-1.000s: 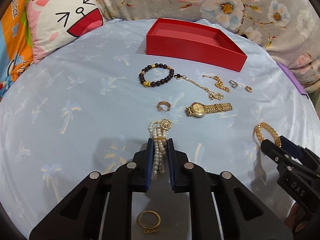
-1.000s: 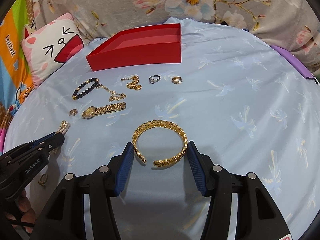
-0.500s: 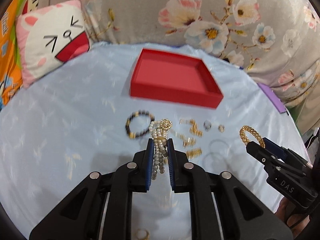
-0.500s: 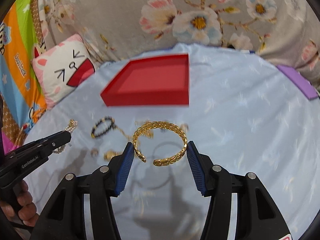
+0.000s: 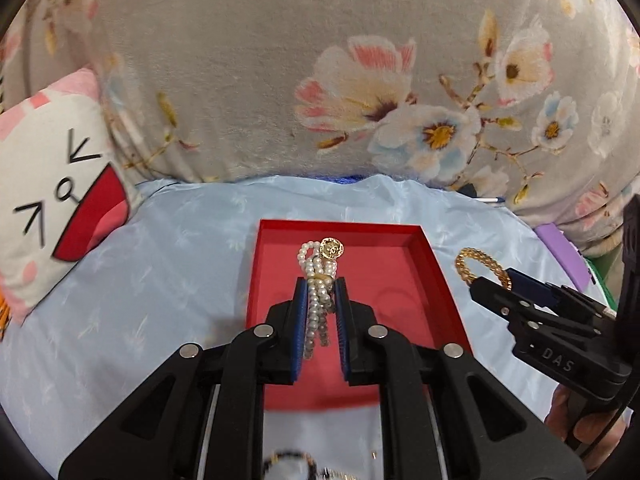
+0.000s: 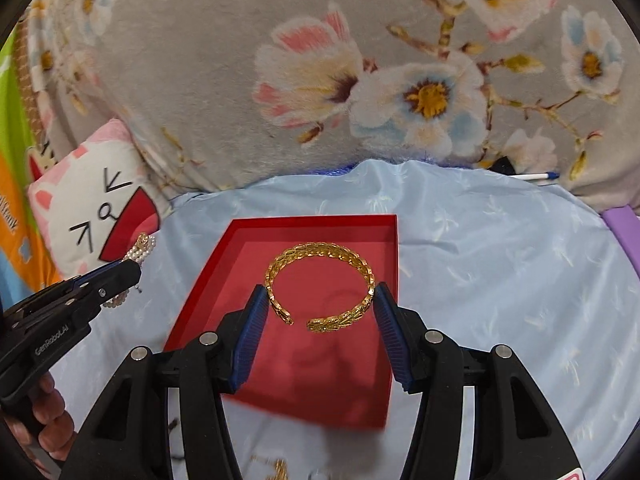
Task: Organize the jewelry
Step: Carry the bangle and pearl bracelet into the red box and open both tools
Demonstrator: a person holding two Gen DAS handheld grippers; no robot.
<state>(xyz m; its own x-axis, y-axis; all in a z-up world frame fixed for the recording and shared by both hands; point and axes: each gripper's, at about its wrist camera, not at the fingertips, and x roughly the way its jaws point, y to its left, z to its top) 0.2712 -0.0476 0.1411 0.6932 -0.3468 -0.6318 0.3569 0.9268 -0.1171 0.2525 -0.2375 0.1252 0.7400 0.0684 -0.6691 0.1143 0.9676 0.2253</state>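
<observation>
My left gripper (image 5: 321, 287) is shut on a pearl bracelet (image 5: 318, 276) with a gold coin charm and holds it in the air over the red tray (image 5: 436, 272). My right gripper (image 6: 320, 304) is shut on an open gold cuff bangle (image 6: 320, 250), gripped across its width, hanging above the same red tray (image 6: 208, 276). In the left wrist view the right gripper (image 5: 490, 282) shows at the right with the bangle (image 5: 482, 260) beside the tray's right wall. The right wrist view shows the left gripper (image 6: 130, 270) at the left with the pearls (image 6: 140, 250).
The tray lies on a light blue cloth (image 5: 160, 280). A cat-face pillow (image 5: 52, 200) stands at the left and a grey floral blanket (image 6: 360, 80) rises behind. Blurred jewelry lies at the bottom edge (image 5: 288, 462). A person's fingers (image 6: 52, 416) hold the left gripper's handle.
Both grippers have lifted off the cloth and travelled forward with their bracelets, from the loose jewelry to above the red tray. The remaining jewelry has slid below the views.
</observation>
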